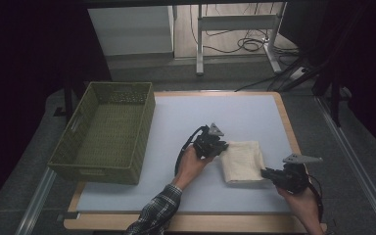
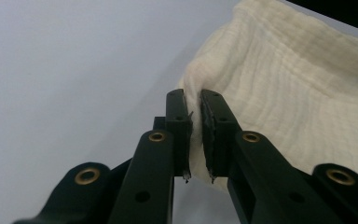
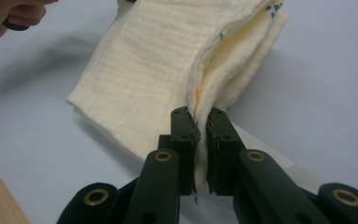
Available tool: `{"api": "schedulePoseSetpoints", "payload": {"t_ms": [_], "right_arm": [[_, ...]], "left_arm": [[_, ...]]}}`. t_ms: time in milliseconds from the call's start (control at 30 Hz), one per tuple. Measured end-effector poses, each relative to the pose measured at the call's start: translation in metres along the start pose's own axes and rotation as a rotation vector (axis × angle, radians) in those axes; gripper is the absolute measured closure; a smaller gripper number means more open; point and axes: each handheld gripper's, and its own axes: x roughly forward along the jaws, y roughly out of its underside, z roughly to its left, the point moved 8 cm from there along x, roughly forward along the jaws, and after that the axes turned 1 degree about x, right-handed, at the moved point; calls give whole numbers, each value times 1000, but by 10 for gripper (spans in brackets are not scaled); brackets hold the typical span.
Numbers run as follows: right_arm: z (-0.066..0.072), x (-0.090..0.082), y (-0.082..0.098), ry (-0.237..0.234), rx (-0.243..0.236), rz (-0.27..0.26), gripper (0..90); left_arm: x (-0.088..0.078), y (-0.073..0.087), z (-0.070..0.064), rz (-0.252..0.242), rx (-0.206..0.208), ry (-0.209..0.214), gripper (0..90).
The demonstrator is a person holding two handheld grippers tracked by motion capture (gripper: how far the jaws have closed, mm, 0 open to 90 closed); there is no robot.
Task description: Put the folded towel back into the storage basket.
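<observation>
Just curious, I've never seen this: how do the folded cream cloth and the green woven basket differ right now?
The folded cream cloth is soft, flat and pinched by both grippers; the green woven basket is stiff, tall-walled and untouched. The cloth is smaller and lies centre-right, the basket stands at the table's left edge. Both sit on the pale table.

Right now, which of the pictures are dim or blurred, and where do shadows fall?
High view: dim, dark at both sides. Left gripper view: bright, cloth weave sharp, soft shadow under it. Right gripper view: cloth folds sharp, grey shadow beside them on the mat.

Both forearms reach in from below. The left claw (image 1: 221, 148) points right with jaws pinched nearly together; the right claw (image 1: 264, 173) points left, jaws likewise clamped.
</observation>
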Motion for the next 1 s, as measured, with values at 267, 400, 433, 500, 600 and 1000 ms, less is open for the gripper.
{"api": "schedulePoseSetpoints", "payload": {"t_ms": [267,400,433,500,600,1000], "right_arm": [[11,4,-12,-32,-17,-16,826],[14,6,-16,-40,-30,-21,826],[15,7,-17,-43,-27,-21,826],[18,9,-19,-51,-31,-27,826],[21,10,-23,-56,-38,-29,825],[40,24,-43,-69,-93,-34,824]], "left_arm": [[-14,-2,8,-3,-6,-24,820],[-21,-2,12,4,4,-35,819],[-22,-2,13,3,3,-39,818],[-25,-2,15,1,-1,-43,818],[-31,-2,18,7,7,-56,817],[-58,1,36,12,0,-103,814]]}}
